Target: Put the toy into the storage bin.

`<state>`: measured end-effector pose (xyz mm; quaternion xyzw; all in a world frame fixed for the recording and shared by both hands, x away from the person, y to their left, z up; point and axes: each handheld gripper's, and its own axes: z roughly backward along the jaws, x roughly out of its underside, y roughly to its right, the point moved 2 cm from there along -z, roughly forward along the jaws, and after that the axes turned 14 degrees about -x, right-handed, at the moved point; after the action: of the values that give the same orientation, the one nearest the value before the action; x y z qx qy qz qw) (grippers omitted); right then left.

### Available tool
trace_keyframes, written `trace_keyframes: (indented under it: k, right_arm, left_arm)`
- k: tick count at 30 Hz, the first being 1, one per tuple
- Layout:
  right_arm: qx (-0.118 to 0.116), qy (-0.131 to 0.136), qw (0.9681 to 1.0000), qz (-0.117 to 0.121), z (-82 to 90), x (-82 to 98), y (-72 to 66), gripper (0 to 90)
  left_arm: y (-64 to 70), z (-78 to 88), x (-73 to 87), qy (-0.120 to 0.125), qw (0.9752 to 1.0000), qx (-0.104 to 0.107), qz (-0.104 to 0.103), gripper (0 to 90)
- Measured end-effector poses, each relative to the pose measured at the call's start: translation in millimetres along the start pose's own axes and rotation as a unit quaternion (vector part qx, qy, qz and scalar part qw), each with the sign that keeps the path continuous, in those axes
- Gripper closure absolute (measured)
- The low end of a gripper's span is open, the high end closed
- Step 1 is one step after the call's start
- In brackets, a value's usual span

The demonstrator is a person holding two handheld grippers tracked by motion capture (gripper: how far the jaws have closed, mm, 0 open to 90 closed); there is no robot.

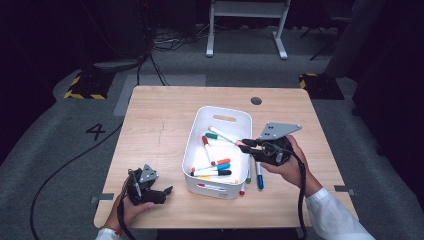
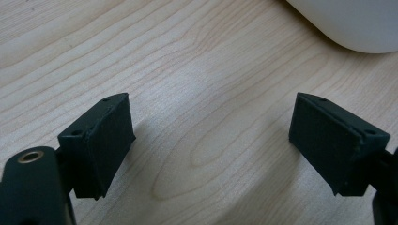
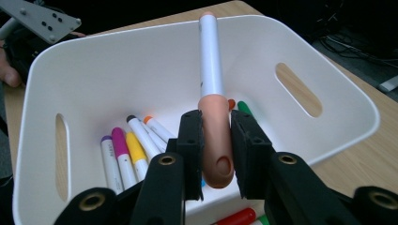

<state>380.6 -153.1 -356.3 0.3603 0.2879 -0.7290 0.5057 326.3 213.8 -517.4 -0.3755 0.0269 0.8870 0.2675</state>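
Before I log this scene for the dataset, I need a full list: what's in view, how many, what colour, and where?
Table: one, light wood, centre of the high view.
Bin: one, white, mid-table, with slot handles.
Held marker: one, white with a peach cap, gripped by its cap above the bin.
Markers in bin: several, caps red, green, orange, blue, black, yellow, magenta and purple among them; exact count unclear.
Markers on table: at least three, blue, red and green caps, right of the bin.
Floor: grey carpet, with cables.
Left gripper: black, open, low over bare table left of the bin.
Right gripper: black, shut on the held marker.
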Motion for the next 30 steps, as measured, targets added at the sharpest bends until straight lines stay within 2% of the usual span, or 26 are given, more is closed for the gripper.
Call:
trace_keyframes:
  k: [4,6,7,12,20,22,26,30]
  right_arm:
    - [-0.017,-0.018,0.9996,0.012,-12.9,-8.1,-7.3,75.1]
    - [-0.029,-0.027,0.9992,0.010,-19.1,-10.2,-11.4,75.1]
    - [-0.033,-0.036,0.9986,0.018,-23.7,-10.6,-13.2,75.1]
    - [-0.052,-0.067,0.9961,0.024,-37.8,-7.8,-19.7,75.0]
    - [-0.078,-0.118,0.9895,0.031,-51.2,-4.5,-28.0,75.1]
    - [-0.080,-0.125,0.9881,0.039,-53.0,-4.0,-28.6,75.0]
    - [-0.089,-0.132,0.9867,0.034,-56.6,-3.0,-30.9,75.0]
    - [-0.091,-0.136,0.9857,0.040,-57.4,-3.2,-30.7,73.2]
  left_arm:
    - [0.0,0.0,0.0,0.000,1.0000,0.000,0.000,14.2]
    - [0.0,0.0,0.0,0.000,1.0000,0.000,0.000,14.2]
    - [0.0,0.0,0.0,0.000,1.0000,0.000,0.000,14.2]
    - [0.0,0.0,0.0,0.000,1.0000,0.000,0.000,14.2]
    - [0.0,0.0,0.0,0.000,1.0000,0.000,0.000,14.2]
    - [0.0,0.0,0.0,0.000,1.0000,0.000,0.000,14.2]
    - [0.0,0.0,0.0,0.000,1.0000,0.000,0.000,14.2]
    - [0.0,0.0,0.0,0.000,1.0000,0.000,0.000,14.2]
